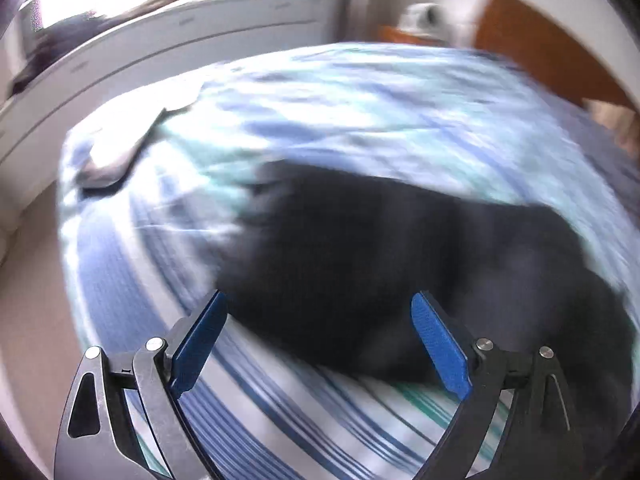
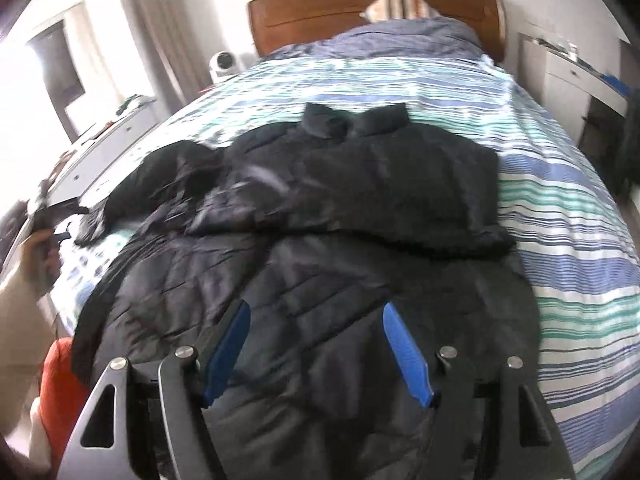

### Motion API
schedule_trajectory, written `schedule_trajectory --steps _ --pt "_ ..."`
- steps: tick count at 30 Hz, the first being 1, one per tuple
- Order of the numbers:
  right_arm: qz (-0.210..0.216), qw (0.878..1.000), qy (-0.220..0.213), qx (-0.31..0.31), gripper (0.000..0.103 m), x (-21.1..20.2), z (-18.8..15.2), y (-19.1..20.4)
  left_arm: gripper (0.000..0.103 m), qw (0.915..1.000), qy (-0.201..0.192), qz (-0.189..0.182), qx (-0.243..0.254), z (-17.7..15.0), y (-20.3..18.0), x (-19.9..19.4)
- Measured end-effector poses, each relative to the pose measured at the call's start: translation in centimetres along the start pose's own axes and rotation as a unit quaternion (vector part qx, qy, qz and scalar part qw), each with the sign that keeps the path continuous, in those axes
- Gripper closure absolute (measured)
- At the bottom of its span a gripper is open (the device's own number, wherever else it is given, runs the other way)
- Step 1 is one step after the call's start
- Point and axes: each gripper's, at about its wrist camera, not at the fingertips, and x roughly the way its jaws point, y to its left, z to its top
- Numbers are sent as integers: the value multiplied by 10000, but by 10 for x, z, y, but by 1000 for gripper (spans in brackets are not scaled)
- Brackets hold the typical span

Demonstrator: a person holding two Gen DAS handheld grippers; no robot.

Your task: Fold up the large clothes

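While the black puffer jacket (image 2: pixel 340 208) is lying spread across the striped bedspread (image 2: pixel 560 216), both grippers are hanging above it w/ nothing between their blue pads. Going L to R in the right wrist view: a white dresser (image 2: pixel 108 136) is standing along the wall, a small white device (image 2: pixel 224 62) is sitting beside the bed, then the wooden headboard (image 2: pixel 320 12) w/ a striped pillow (image 2: pixel 400 2) leaning against it, & a white desk (image 2: pixel 572 76) at far R. The jacket's collar (image 2: pixel 354 122) is pointing toward the headboard; one sleeve is trailing off to the L, & the R sleeve is lying folded across the body. The right gripper (image 2: pixel 316 312) is hovering over the jacket's lower half, jaws spread wide. In the left wrist view, heavily blurred, the left gripper (image 1: pixel 320 300) is also gaping wide, aimed at the jacket's dark mass (image 1: pixel 400 264); can't tell if either is touching fabric. A pale cloth (image 1: pixel 120 152) is lying on the bed's far L corner.
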Motion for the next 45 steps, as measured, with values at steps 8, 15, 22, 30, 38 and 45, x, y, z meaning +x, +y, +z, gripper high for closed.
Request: schedule_trajectory --steps 8,15,22,30,38,45 --pt "175 9993 267 -193 32 11 -22 28 75 9991 -206 23 -363 7 6 23" --pt "259 9996 67 123 32 -1 -29 17 82 9827 -1453 -463 1051 -5 -68 -76" --pt "223 9982 -322 444 32 -21 -22 -3 85 8982 -2416 -2004 3078 -102 -189 -223" --pt "188 9933 -575 989 32 -31 -7 -47 86 8286 -1600 -3004 4445 -253 -293 -237" --pt "957 9804 -399 1673 32 -4 14 -77 33 8067 -600 -3242 4904 -320 -304 -205" --pt "2260 9468 110 2288 24 61 38 -63 22 8313 -404 -3308 4448 -290 -229 -207"
